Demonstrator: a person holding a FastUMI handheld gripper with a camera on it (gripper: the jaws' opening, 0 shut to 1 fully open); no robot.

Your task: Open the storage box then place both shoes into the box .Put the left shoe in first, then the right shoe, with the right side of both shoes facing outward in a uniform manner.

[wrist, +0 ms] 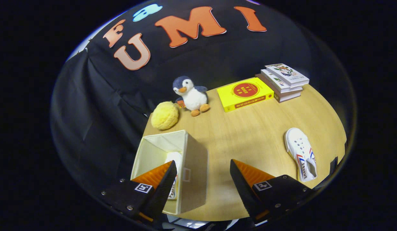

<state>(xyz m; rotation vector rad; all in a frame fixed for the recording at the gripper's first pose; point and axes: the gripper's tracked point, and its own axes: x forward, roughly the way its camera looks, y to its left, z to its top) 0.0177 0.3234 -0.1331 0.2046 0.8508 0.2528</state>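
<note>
A cream fabric storage box [193, 166] stands open on the wooden table [249, 128], just ahead of my left finger. One white shoe [173, 160] lies inside it, partly hidden by that finger. The other white shoe [300, 153], with red and blue stripes, lies on the table off to the right of my right finger. My gripper [203, 183] hangs above the table with its fingers wide apart and nothing between them; the box's right wall sits in the gap.
A yellow plush ball [165, 115] and a toy penguin [190, 95] sit beyond the box. A yellow book [245, 93] and a stack of books [283, 81] lie at the far side of the table.
</note>
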